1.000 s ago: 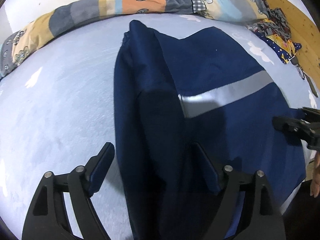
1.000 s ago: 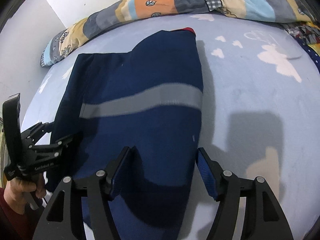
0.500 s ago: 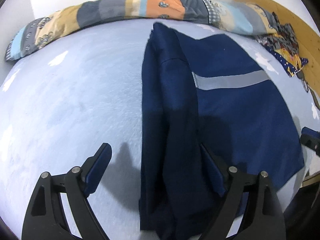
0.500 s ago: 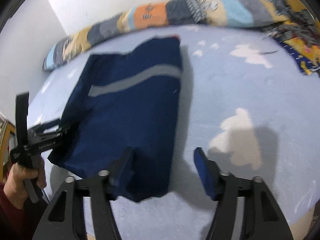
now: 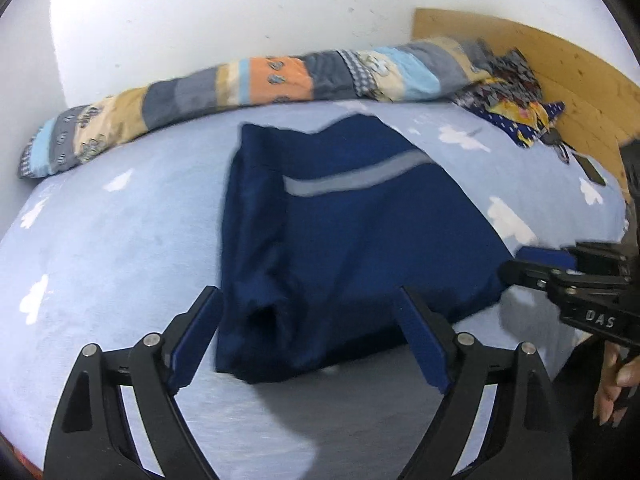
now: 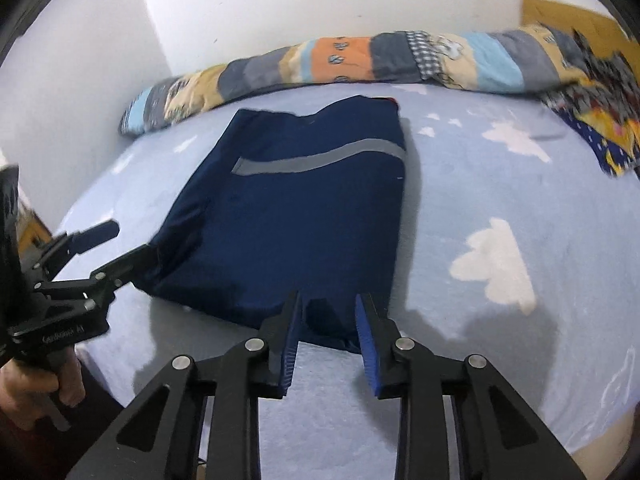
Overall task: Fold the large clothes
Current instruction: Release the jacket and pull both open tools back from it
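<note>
A navy garment (image 5: pixel 360 232) with a grey reflective stripe (image 6: pixel 320 160) lies folded into a long rectangle on the light blue cloud-print bed sheet (image 5: pixel 100 248). My left gripper (image 5: pixel 308 316) is open and wide, straddling the garment's near left corner above the sheet. In the right wrist view the left gripper (image 6: pixel 120 246) sits at that corner, held by a hand (image 6: pixel 36 388). My right gripper (image 6: pixel 328 316) is closing its jaws, with the garment's near right hem (image 6: pixel 328 328) between them and a gap still showing. It also shows in the left wrist view as the right gripper (image 5: pixel 528 264).
A rolled patchwork quilt (image 6: pixel 360 60) runs along the far wall. A heap of patterned clothes (image 5: pixel 516 100) and a dark flat object (image 5: pixel 592 170) lie by the wooden headboard (image 5: pixel 560 64) on the right. The bed's near edge is just below both grippers.
Both grippers have drawn back toward the bed's near edge, so the garment looks farther and its near hem shows. The right jaws have narrowed a lot. The left jaws stay wide.
</note>
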The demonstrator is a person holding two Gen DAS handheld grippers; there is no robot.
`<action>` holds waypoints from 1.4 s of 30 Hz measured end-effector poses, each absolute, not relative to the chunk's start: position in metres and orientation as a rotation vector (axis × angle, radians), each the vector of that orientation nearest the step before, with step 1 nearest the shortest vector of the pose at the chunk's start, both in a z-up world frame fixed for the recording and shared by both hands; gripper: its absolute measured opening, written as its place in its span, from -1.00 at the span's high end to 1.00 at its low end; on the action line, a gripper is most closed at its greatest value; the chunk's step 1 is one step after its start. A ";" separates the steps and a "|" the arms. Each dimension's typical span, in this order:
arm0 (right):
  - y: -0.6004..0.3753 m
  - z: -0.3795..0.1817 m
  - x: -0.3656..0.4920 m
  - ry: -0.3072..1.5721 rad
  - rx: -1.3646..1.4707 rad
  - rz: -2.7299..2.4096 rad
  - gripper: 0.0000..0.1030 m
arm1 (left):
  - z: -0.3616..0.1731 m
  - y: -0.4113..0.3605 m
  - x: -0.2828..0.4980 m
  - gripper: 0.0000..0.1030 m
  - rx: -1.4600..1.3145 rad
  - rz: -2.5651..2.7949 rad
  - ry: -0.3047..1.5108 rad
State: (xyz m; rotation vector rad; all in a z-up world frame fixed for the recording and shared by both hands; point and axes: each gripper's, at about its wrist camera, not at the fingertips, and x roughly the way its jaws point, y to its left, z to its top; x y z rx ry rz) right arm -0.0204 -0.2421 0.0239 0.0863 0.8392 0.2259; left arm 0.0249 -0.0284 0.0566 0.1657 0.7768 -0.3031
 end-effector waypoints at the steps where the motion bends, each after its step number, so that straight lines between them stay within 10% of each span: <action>1: -0.239 0.022 -0.019 0.844 0.064 0.219 0.45 | 0.052 -0.031 0.027 -0.72 0.173 -0.302 0.786; 42: -0.245 0.005 -0.007 0.944 0.121 0.203 0.41 | 0.025 -0.007 0.047 -0.71 0.161 -0.158 0.837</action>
